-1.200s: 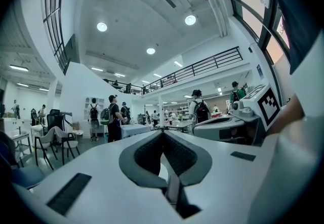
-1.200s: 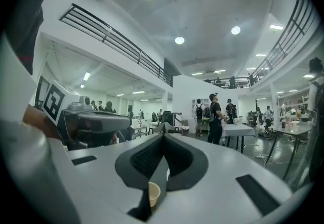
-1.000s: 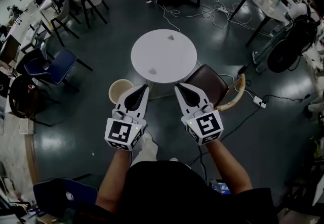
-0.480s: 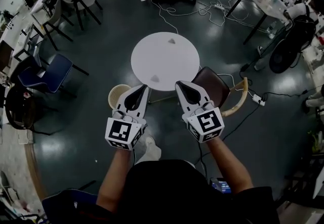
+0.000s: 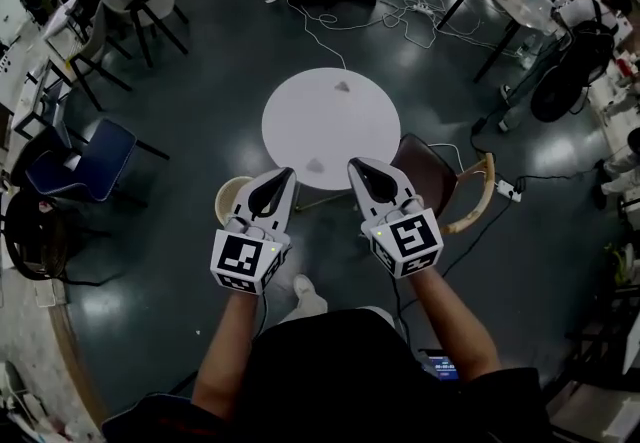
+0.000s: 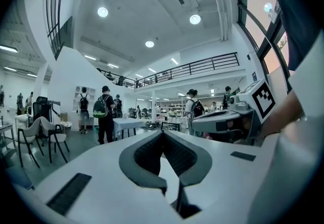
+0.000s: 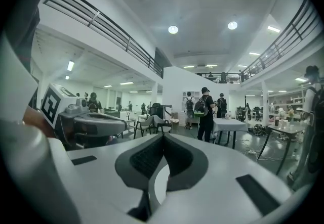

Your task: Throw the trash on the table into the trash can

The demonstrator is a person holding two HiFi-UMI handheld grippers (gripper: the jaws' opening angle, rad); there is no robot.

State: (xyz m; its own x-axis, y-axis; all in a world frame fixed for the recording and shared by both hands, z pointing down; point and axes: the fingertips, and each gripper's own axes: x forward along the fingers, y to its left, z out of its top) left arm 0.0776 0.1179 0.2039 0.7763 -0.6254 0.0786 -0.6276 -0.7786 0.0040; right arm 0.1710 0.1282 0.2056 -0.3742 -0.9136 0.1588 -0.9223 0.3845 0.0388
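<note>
Two small grey scraps are all the trash in sight, and both still lie on the round white desk (image 5: pixel 375 121): the near piece of trash (image 5: pixel 317 166) close to the rim facing the person, the far piece of trash (image 5: pixel 343 86) toward the opposite side, the two well apart. Neither has been lifted, so by my reading the task has not really begun; both pickups and both drops are still left. The trash can (image 5: pixel 226 193), a pale open bin, stands on the floor just beside the desk at its near left, and what shows of its inside looks empty, though the left tongs (image 5: pixel 281 176) hide part of it. Those tongs have their jaws pressed together with nothing between them, and the right tongs (image 5: pixel 358 167) are likewise closed and empty; their own views show only the hall beyond the meeting tips. Both are held side by side at the near edge of the desk, the near scrap showing in the gap between their tips in the head view. A brown chair (image 5: pixel 432 171) sits at the desk's near right. Compared with a second ago, the desk sits lower and slightly larger in the head view, so the person seems to have stepped closer; more of the can is covered, while the scraps lie where they lay and the jaws were shut then too.
</note>
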